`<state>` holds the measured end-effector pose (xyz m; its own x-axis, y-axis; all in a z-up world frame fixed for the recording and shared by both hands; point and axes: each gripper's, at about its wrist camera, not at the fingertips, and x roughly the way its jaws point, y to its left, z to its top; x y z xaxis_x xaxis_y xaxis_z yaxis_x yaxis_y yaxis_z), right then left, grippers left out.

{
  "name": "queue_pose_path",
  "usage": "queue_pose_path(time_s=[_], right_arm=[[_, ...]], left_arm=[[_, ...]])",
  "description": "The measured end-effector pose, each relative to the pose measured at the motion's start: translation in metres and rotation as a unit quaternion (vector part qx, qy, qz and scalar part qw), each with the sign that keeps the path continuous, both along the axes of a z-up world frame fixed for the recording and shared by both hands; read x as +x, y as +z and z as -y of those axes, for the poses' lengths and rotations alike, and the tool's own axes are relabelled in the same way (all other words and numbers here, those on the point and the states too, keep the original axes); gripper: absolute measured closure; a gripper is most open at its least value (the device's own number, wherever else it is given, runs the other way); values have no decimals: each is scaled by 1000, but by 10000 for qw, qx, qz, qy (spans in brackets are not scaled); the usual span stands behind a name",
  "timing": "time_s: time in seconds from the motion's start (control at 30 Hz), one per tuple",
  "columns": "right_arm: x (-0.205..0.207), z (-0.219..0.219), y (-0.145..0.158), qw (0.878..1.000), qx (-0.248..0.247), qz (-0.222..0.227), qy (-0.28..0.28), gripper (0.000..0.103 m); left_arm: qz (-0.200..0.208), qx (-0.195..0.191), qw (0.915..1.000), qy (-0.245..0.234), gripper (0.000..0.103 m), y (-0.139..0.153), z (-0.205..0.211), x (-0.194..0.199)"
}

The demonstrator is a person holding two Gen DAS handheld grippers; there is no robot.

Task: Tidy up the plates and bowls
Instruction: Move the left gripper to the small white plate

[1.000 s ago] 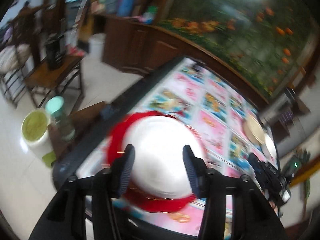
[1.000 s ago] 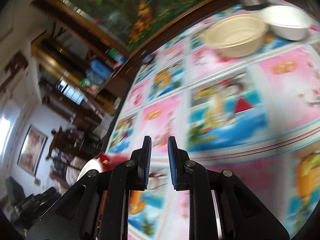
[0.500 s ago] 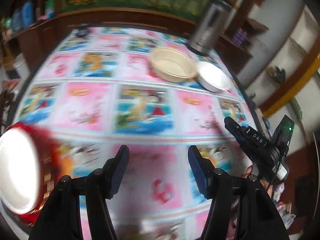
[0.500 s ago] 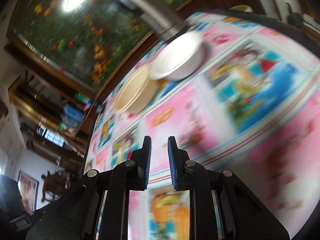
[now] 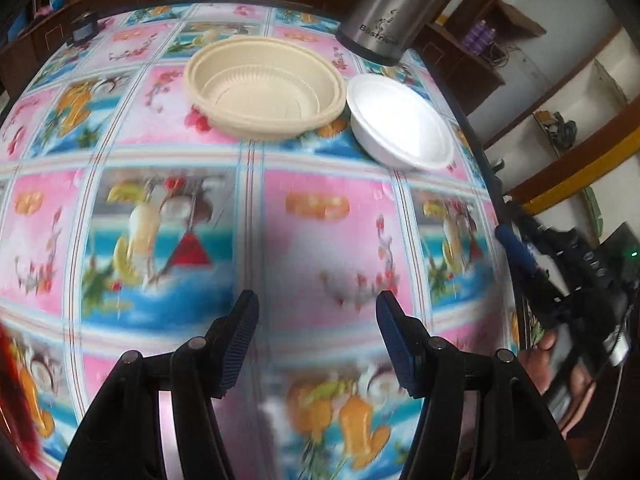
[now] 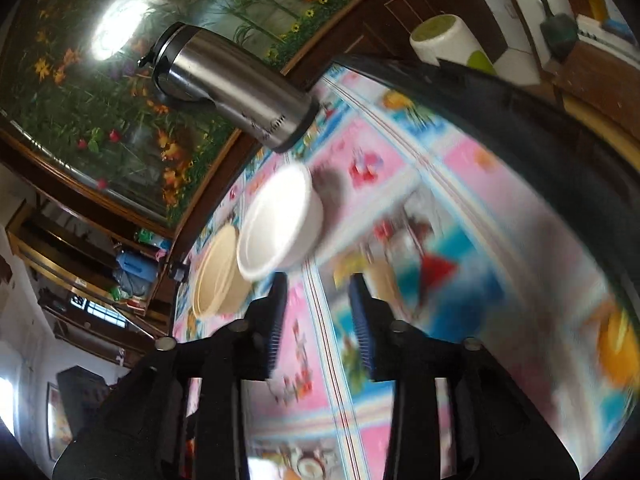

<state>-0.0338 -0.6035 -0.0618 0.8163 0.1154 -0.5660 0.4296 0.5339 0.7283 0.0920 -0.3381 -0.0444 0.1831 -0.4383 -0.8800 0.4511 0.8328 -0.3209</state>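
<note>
A beige ribbed bowl [image 5: 264, 86] and a white foam bowl [image 5: 400, 124] sit side by side at the far end of the table. My left gripper [image 5: 316, 336] is open and empty above the patterned tablecloth [image 5: 332, 248], well short of the bowls. A red-rimmed plate [image 5: 12, 392] shows as a blurred sliver at the left edge. My right gripper [image 6: 318, 312] is open and empty, close to the white foam bowl [image 6: 280, 222], with the beige bowl [image 6: 218, 276] behind it. The right gripper's body also shows in the left wrist view [image 5: 568, 276].
A steel thermos [image 5: 392, 8] stands just behind the bowls, also in the right wrist view [image 6: 228, 84]. The table's dark right edge [image 6: 520, 120] runs close to the white bowl. A white and green bin [image 6: 452, 42] stands on the floor beyond it.
The left gripper has swung away from the red-rimmed plate toward the two bowls. The right gripper has opened from nearly shut and has come nearer to the white bowl.
</note>
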Motion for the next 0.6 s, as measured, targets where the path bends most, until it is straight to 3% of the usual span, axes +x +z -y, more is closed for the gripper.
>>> queue_pose_path(time_s=[0.13, 0.27, 0.6], right_arm=[[36, 19, 12, 9999, -101, 19, -75, 65], [74, 29, 3, 9995, -166, -205, -165, 64], [80, 39, -32, 9985, 531, 135, -8, 65]], left_arm=[[-3, 61, 10000, 72, 41, 9, 29, 28], [-191, 72, 9989, 421, 35, 5, 47, 53], [-533, -402, 9878, 1405, 34, -10, 62, 81]])
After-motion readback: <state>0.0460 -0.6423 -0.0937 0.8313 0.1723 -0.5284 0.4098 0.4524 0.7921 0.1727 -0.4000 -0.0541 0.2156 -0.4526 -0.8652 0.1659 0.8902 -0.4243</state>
